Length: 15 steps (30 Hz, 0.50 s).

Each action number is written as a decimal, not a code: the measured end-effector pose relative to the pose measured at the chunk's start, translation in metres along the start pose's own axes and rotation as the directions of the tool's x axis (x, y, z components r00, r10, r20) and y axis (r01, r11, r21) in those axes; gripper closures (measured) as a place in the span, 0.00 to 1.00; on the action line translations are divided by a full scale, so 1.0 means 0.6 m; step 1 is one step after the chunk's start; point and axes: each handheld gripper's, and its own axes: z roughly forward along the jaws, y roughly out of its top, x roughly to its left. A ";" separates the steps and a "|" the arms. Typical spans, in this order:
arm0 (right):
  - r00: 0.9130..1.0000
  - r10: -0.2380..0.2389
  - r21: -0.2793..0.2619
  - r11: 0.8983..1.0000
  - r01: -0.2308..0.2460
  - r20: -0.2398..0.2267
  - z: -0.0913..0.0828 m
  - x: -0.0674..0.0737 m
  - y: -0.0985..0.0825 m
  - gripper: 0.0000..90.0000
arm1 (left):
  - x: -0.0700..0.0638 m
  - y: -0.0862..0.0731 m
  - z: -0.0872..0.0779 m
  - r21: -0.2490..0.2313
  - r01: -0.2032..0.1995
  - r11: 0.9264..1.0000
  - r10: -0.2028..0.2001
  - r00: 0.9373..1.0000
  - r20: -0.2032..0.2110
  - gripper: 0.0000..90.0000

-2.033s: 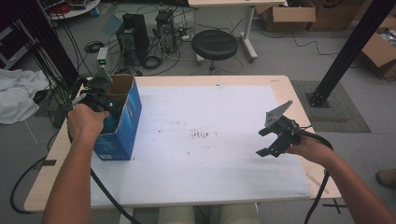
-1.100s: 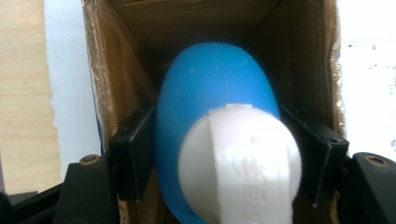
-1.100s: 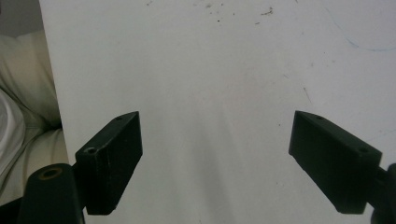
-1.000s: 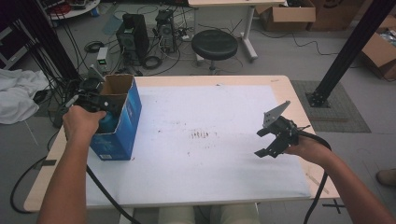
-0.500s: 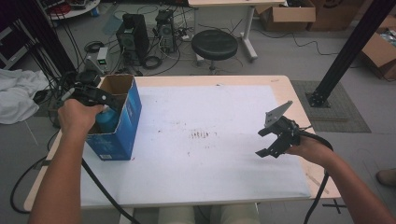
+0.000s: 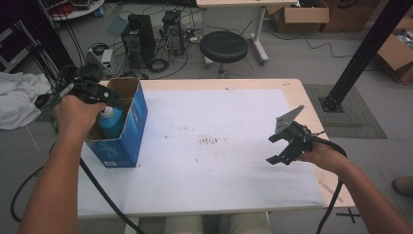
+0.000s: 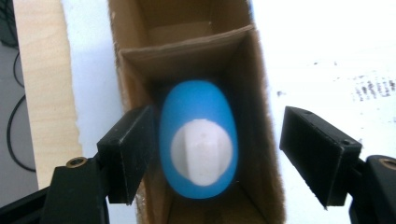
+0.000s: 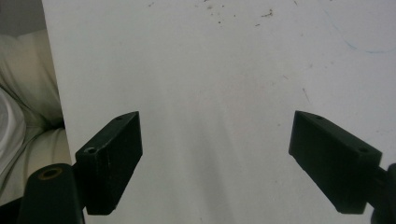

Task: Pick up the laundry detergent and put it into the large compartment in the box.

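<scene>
A blue cardboard box [image 6: 127,126] stands open-topped at the table's left edge. Inside it a blue bottle [image 6: 111,122] with a white cap [image 7: 201,151] stands upright. My left gripper [image 6: 108,97] hovers over the box and points down into it. In the left gripper view its jaws [image 7: 215,140] have just been opening; the blue bottle [image 7: 198,112] sits below and between them, and the pads do not press on it. My right gripper [image 6: 272,149] is open over the white sheet [image 6: 219,170] at the right, with nothing between its jaws [image 8: 215,154].
The white sheet carries small brown marks [image 6: 210,141] near its middle. A cardboard divider [image 7: 187,44] splits the box. Beyond the table stand a black stool [image 6: 223,46], computer towers [image 6: 139,39] and cables. A black post [image 6: 360,53] rises at the right, and a white cloth [image 6: 17,105] lies at the left.
My left hand has risen from the box and its jaws have spread apart, leaving the blue bottle standing inside. The right gripper has stayed where it was.
</scene>
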 end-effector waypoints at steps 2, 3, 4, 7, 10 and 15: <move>1.000 0.000 -0.001 1.000 0.000 0.000 0.000 0.000 0.001 0.19 | -0.005 0.002 -0.004 -0.004 -0.012 1.000 0.012 1.000 0.003 0.30; 1.000 0.000 -0.001 1.000 0.000 0.000 0.000 0.000 0.001 0.19 | -0.008 0.003 -0.006 -0.006 -0.022 1.000 0.022 1.000 0.007 0.30; 1.000 0.000 0.000 1.000 0.000 -0.001 0.000 0.000 0.001 0.19 | -0.012 0.005 -0.008 -0.013 -0.028 1.000 0.028 1.000 0.013 0.29; 1.000 0.000 0.001 1.000 0.000 -0.001 0.001 0.000 0.001 0.19 | -0.024 0.008 -0.011 -0.025 -0.057 0.998 0.058 0.998 0.033 0.26; 1.000 -0.004 0.001 1.000 0.004 -0.002 0.001 0.001 0.002 0.19 | -0.036 0.011 -0.014 -0.036 -0.076 0.996 0.078 0.996 0.043 0.25; 1.000 -0.003 -0.001 1.000 0.003 -0.002 -0.001 0.001 0.003 0.19 | -0.054 0.015 -0.020 -0.057 -0.116 0.992 0.119 0.991 0.055 0.24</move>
